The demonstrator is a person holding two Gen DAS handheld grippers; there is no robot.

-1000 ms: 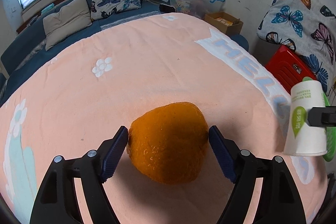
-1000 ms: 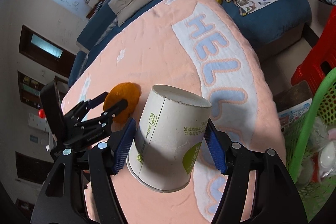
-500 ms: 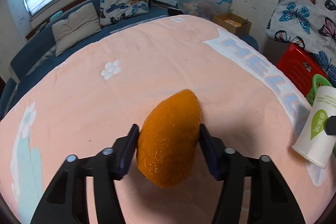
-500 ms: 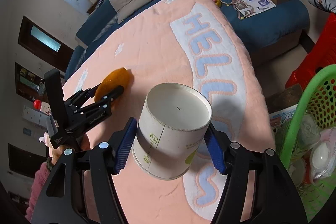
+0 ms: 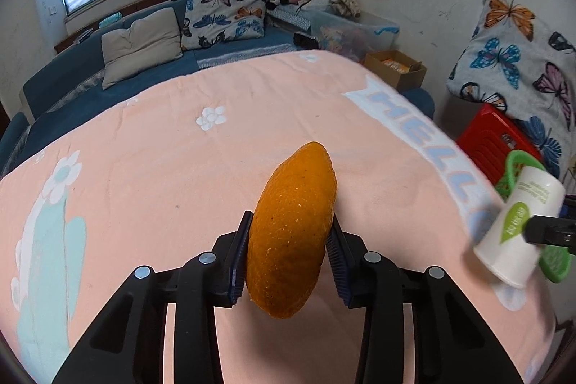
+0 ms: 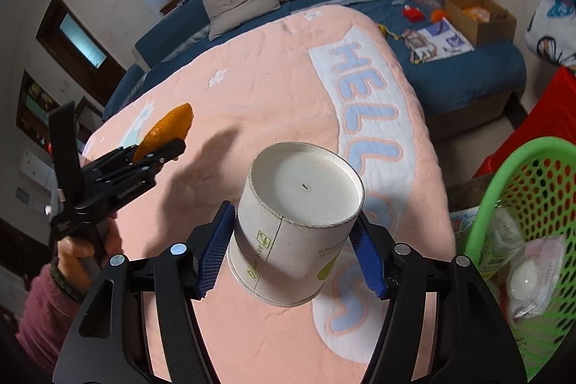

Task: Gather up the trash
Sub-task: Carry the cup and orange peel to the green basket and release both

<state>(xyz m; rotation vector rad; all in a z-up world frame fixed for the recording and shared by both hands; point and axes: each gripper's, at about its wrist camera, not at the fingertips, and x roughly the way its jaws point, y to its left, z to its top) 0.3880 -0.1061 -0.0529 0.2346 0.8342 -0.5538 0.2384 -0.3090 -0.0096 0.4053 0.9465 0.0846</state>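
Two pieces of trash are off the pink fleece blanket: the left gripper, whose jaws have just been closing, pinches a soft, folded orange peel by its flanks, and the right gripper is clamped on an upturned white paper cup near the green mesh plastic basket. Both look light; the peel has squashed narrow and could slip, while the thin cup wall would buckle under a harder squeeze, so mid-wall holds suit. The cup's mouth and the basket's floor are hidden.
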